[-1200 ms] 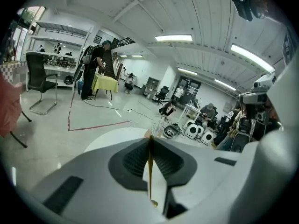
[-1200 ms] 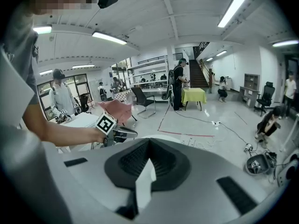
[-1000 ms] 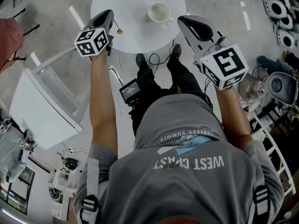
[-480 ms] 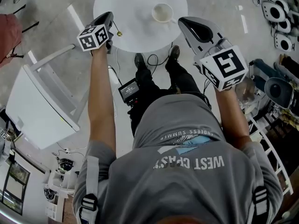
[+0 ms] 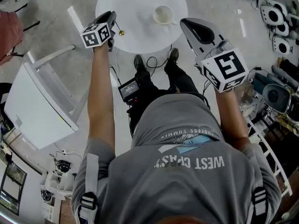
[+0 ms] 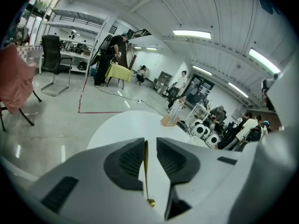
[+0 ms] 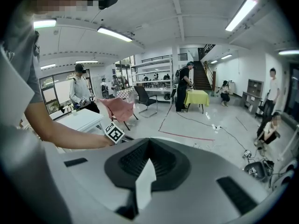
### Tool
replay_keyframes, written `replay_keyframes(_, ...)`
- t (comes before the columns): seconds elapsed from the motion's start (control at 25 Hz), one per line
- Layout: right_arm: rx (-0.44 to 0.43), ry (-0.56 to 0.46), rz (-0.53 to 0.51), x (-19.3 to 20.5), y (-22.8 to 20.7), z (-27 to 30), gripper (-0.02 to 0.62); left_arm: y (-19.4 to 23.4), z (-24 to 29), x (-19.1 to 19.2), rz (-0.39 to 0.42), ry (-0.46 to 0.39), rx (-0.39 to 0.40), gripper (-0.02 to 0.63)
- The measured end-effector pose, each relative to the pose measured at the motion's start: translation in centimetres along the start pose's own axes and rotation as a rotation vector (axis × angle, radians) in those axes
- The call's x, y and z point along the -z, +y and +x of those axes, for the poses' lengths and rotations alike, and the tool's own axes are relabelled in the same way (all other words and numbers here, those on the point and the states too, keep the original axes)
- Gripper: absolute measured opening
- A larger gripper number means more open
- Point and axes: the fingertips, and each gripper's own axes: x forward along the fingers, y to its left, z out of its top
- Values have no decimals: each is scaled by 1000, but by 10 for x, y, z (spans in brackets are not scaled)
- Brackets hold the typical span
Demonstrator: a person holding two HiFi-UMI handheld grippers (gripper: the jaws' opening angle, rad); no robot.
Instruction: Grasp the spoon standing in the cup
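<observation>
A thin gold spoon (image 6: pixel 145 171) lies between the jaws of my left gripper (image 6: pixel 149 141), its handle against the left pad with a gap to the right pad. These jaws have just been opening. In the head view the left gripper (image 5: pixel 111 17) hangs over the left edge of the round white table (image 5: pixel 135 36), and the spoon's (image 5: pixel 121 32) gold end pokes out to its right. The white cup (image 5: pixel 162 14) stands empty on the table's far right part. My right gripper (image 5: pixel 185 22) hovers at the table's right edge, its jaws (image 7: pixel 149 140) meeting at the tips with nothing between them.
A white chair (image 5: pixel 42 106) stands on the floor at the left. A small screen device (image 5: pixel 129 90) and cables lie under the table by the person's feet. Equipment crowds the floor at the right (image 5: pixel 280 13). A wooden holder (image 6: pixel 169 120) sits on the table's far edge.
The left gripper has sunk toward the table's left edge with the spoon between its jaws. The right gripper has hardly moved.
</observation>
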Motion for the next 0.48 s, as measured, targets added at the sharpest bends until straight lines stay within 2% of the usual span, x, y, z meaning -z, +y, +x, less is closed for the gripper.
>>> replay_keyframes(0.48, 20, -55, -32, -21, 4, -15, 2, -17, -15, -28, 64, -45, 39, 169)
